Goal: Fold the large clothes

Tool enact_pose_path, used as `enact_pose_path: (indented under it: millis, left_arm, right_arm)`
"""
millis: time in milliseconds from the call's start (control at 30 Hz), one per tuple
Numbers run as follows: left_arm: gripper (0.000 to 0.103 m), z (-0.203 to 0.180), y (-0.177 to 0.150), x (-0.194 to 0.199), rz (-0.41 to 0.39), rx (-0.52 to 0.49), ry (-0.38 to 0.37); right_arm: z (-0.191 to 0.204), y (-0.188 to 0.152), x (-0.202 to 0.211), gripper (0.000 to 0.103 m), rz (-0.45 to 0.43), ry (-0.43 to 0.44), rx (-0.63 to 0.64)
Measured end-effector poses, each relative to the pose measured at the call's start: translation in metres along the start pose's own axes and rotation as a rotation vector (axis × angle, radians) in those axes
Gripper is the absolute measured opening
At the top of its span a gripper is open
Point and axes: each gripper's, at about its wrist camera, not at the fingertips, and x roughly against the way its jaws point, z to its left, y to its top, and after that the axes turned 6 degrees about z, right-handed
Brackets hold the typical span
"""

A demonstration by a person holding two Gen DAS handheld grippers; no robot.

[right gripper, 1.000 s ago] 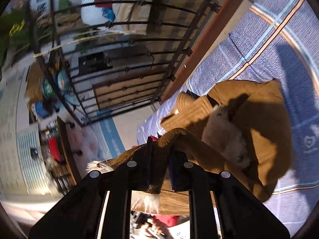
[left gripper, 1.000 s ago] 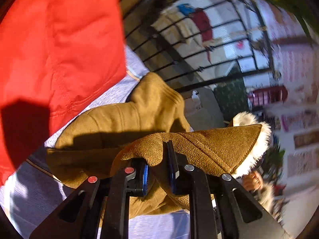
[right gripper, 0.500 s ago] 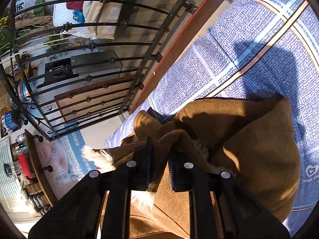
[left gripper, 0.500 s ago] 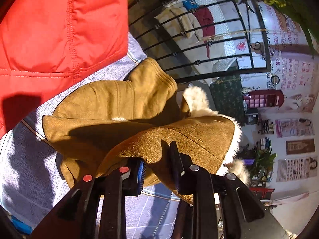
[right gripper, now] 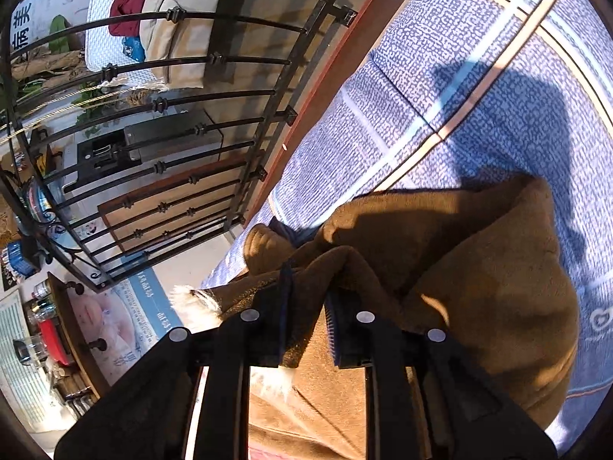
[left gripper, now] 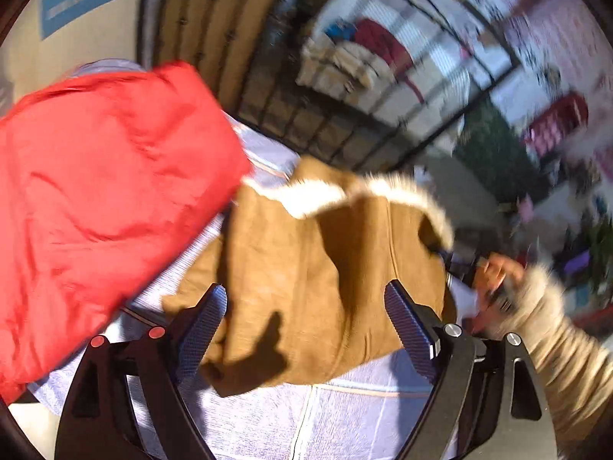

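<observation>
Tan suede with a white fleece trim: the coat (left gripper: 306, 268) lies folded on a blue checked bedcover (left gripper: 345, 421), filling the middle of the left wrist view. The left gripper (left gripper: 306, 326) hangs above it with its jaws wide apart; they have just been opening, and nothing is clamped between them, though the coat shows below in the gap. Both blue ribbed pads (left gripper: 203, 326) stand clear of the cloth. A red padded jacket (left gripper: 95, 199) fills the left side of that view, its edge just beside the coat's fleece collar. At the right edge a hand (left gripper: 494, 287) in a cream knitted sleeve (left gripper: 567, 364) grips the other tool; this view is blurred.

In the right wrist view the right gripper (right gripper: 308, 306) is at lower centre, its jaws nearly together and clamped on a raised ridge of the coat (right gripper: 479, 287). The rest of the coat spreads to the lower right over the bedcover (right gripper: 421, 96). A black iron railing (right gripper: 172, 122) crosses the upper left of the frame, beyond the bed's wooden edge.
</observation>
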Motion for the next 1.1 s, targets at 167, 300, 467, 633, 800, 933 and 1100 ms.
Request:
enact_pose_path:
  millis: [167,300,467,633,800,933,1100]
  left_arm:
    - [0.083,-0.048,-0.011,-0.062,0.078,-0.099,0.044]
    - [0.082,-0.028,-0.011,-0.071,0.096,-0.012,0.073]
    - [0.082,0.021,-0.012,-0.054,0.065,0.045,0.222]
    - [0.082,0.053,-0.017,-0.057,0.100,0.046,0.289]
    - [0.082,0.050,-0.021,-0.080,0.149,0.008,0.280]
    - [0.047,0.033,-0.017,-0.098,0.158,-0.143,0.309]
    - [0.019,0.046,0.000,-0.079,0.113,-0.110,0.282]
  right_arm:
    - [-0.008,0.001,0.027,0.051,0.073,0.152,-0.042]
    - [-0.025,0.008,0.077,0.078,-0.071,0.229,-0.085]
    - [0.010,-0.006,0.100,0.078,-0.107,-0.054,0.268]
    - [0.027,-0.066,0.062,0.078,-0.037,-0.332,0.677]
    - [0.003,-0.104,0.005,0.071,0.013,-0.594,0.868]
    - [0.011,-0.125,-0.003,0.033,-0.071,-0.725,1.002]
    - [0.026,-0.126,0.019,0.016,-0.123,-0.681,1.024]
